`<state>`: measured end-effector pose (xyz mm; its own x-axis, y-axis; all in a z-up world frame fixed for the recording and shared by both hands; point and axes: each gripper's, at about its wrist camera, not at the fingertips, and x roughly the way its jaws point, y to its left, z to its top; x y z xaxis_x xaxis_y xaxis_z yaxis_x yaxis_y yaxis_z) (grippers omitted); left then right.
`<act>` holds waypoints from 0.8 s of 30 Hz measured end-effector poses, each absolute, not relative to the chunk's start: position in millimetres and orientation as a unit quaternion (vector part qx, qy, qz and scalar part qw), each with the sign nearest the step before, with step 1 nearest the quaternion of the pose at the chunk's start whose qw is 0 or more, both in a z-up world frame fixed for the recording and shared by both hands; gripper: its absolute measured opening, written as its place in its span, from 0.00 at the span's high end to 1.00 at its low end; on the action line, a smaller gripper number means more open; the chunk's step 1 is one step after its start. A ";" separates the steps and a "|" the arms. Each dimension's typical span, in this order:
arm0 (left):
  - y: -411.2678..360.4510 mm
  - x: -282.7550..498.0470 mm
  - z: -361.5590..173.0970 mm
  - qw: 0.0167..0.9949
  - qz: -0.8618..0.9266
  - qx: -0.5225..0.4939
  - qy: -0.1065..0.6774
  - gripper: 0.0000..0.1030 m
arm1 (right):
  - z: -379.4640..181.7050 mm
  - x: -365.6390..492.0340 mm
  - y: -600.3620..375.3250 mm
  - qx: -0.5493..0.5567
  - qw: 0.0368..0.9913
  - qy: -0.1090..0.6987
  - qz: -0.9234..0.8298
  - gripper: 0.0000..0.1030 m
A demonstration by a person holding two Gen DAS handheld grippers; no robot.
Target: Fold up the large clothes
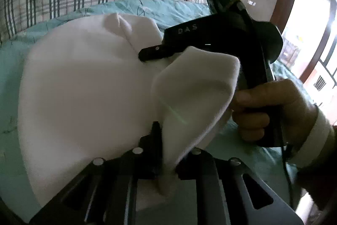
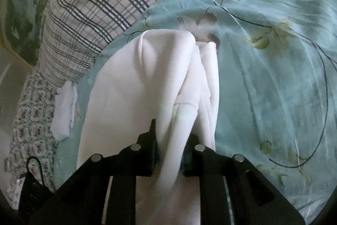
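The main risk is that the white garment (image 1: 84, 81) slips out of one grip while it hangs between the two tools. The left gripper (image 1: 166, 153) pinches only a narrow edge of cloth, and a curled flap (image 1: 195, 85) stands loose just above its fingers; a sharp pull could tear that edge free. The right gripper (image 2: 168, 153) clamps a thick bunch of gathered folds, so an inner layer could slide out and leave the fold crooked. Because the bunch is uneven, any crease laid down from here is likely to come out lopsided.

The garment lies partly on the pale green bedspread (image 2: 263, 77), near the checked pillow (image 2: 94, 3), with its near end lifted into both grips. A small white cloth (image 2: 64, 109) lies apart at the bed's edge.

In the left wrist view the right hand (image 1: 271, 111) wraps around the black handle of its tool, with the wrist level and the tool pointing across toward the garment. Both tools sit close together, fingers closed on cloth. The left hand itself is out of view.
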<state>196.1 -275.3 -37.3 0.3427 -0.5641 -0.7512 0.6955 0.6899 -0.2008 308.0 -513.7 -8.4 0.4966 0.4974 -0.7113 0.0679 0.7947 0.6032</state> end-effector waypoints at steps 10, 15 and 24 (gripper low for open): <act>-195.8 172.9 0.8 0.829 -0.364 -0.020 0.425 0.39 | 30.4 272.1 -517.1 0.237 0.846 0.471 0.085 0.28; -161.5 212.4 -0.9 0.838 -0.313 -0.071 0.441 0.25 | 26.4 272.3 -516.2 0.257 0.831 0.481 0.105 0.28; -137.8 277.5 -54.1 0.782 -0.293 -0.171 0.524 0.21 | 4.0 288.4 -508.0 0.276 0.806 0.508 0.123 0.28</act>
